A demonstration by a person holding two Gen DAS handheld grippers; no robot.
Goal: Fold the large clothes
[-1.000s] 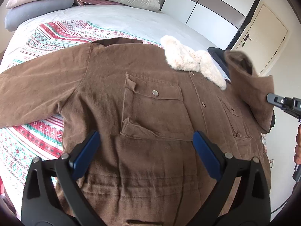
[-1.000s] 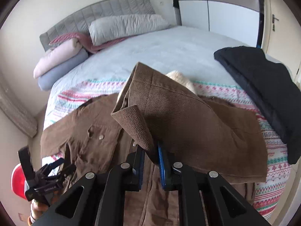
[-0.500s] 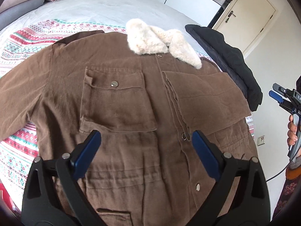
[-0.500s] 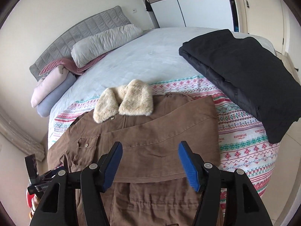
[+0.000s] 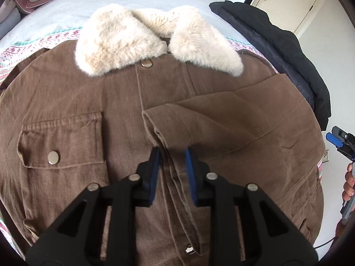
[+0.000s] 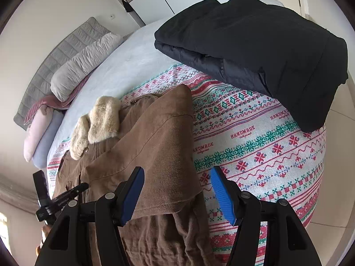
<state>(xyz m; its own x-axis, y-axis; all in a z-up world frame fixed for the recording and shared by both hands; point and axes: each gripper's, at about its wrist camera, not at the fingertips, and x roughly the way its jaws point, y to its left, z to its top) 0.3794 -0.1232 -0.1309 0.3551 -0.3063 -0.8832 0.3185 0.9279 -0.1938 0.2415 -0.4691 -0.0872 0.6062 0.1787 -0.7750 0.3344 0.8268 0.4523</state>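
Bed [image 6: 137,62] w/ pale grey sheet, padded grey headboard [image 6: 64,51] at far end. Patterned blanket [image 6: 255,155] (red/green/white, "HANDMADE" woven in) covers the bed's near part. On the blanket: brown coat [image 5: 115,115] laid flat, front up, cream fur collar [image 5: 124,44] twd the headboard; one sleeve [image 5: 233,124] folded across its chest. Folded black jacket [image 6: 255,44] well apart from the coat, on the side away from the pillows, partly on blanket, partly on sheet. Pillows by the headboard: grey one [image 6: 84,66] on top, dark pink [image 6: 46,106], pale pink [image 6: 35,130], lilac [image 6: 46,139] stacked beside.
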